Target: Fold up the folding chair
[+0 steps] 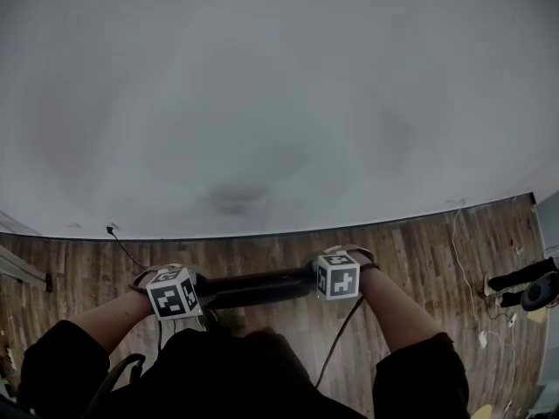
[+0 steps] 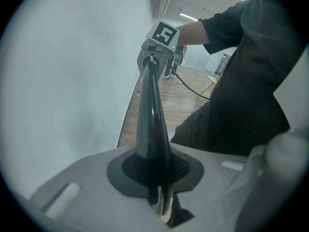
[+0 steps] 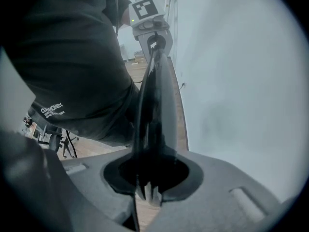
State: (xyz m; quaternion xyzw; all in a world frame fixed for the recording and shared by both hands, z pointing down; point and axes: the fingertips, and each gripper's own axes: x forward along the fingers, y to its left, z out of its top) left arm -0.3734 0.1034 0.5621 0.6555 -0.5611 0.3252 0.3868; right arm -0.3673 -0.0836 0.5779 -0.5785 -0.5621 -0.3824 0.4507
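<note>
Seemingly chair bar [image 1: 258, 288] gripped: left tongs [image 2: 159, 187]; right tongs [image 3: 147, 182]

Between left claw [image 1: 203, 291], right claw [image 1: 314, 278]: bar [image 1: 258, 286]

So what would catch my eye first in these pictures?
A glossy black bar, probably part of the folding chair, runs level between the person's two hands low in the head view. The left hand-held gripper and the right hand-held gripper each clamp one end of it. Beyond it a big pale wall fills most of the head view and meets a wooden floor.
</note>
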